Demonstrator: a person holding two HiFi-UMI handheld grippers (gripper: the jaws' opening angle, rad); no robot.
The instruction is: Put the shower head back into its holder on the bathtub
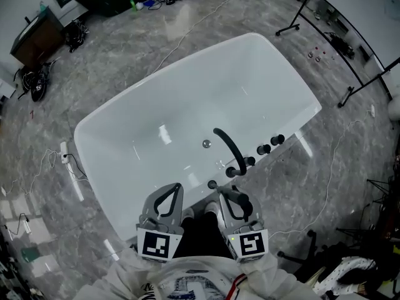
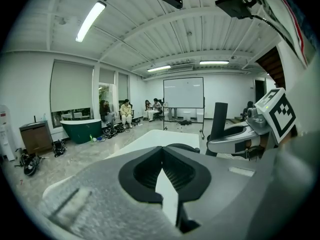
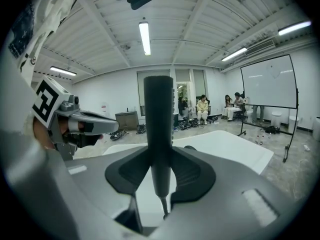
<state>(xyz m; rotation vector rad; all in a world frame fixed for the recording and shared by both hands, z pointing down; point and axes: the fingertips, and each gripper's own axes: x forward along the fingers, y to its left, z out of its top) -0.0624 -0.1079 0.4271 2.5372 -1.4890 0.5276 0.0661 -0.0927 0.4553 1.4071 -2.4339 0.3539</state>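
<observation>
The white bathtub (image 1: 187,92) lies just ahead of me, with a black arched spout (image 1: 228,145) and black knobs (image 1: 270,145) on its near rim. A small black fitting (image 1: 212,184) sits on the rim between my two grippers. My right gripper (image 1: 226,192) is shut on the black shower head (image 3: 158,119), whose stick-like handle stands upright between the jaws; a thin hose end hangs below it. My left gripper (image 1: 174,189) hovers beside it over the near rim, its tips (image 2: 161,153) touching with nothing between them. The shower head (image 2: 218,116) also shows in the left gripper view.
Black stands (image 1: 300,14) and cables lie on the grey marble floor to the far right. A dark green tub (image 2: 81,129) and several seated people (image 2: 126,113) are at the back of the room. A whiteboard on wheels (image 2: 183,93) stands beyond the tub.
</observation>
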